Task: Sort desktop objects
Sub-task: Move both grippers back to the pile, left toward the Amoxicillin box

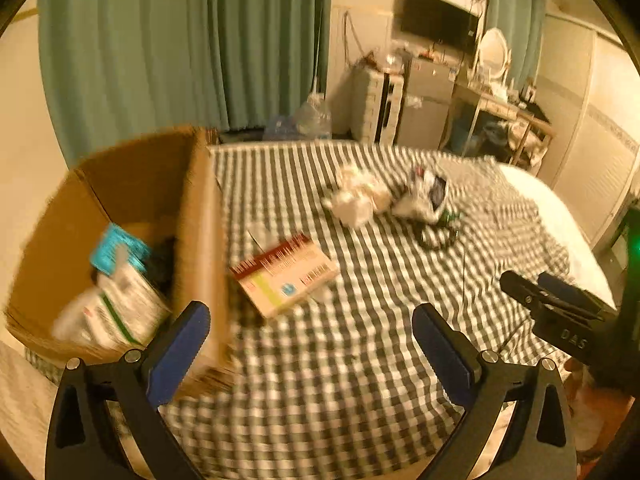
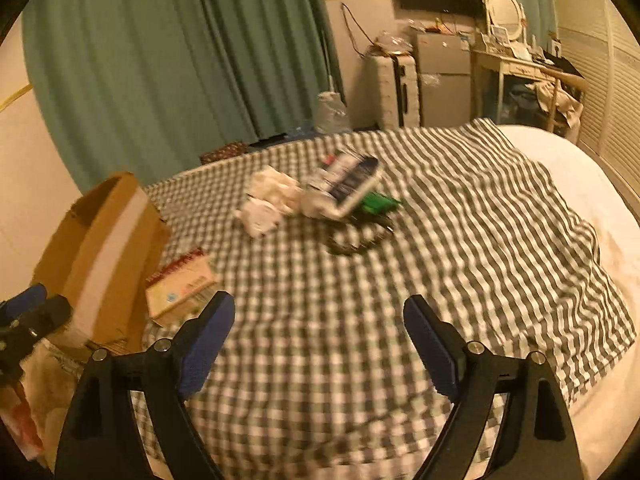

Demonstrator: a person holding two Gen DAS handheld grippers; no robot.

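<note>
Left hand-held gripper (image 1: 311, 320) spread wide, nothing between pads, over checked cloth (image 1: 360, 360) on bed beside carton (image 1: 132, 184). Right hand-held gripper (image 2: 319, 314) likewise released, empty. Packets (image 1: 116, 304) inside carton. Flat box (image 1: 286, 274) just beside carton wall. Crumpled wrappers (image 2: 268, 200), pouch (image 2: 348, 184) mid-cloth, well apart from both.

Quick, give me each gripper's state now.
Left gripper: jaws open, holding nothing.
Right gripper: jaws open, holding nothing.

Flat carton (image 1: 286, 278) beside cardboard box (image 1: 132, 208), checked cloth (image 1: 360, 360)
</note>
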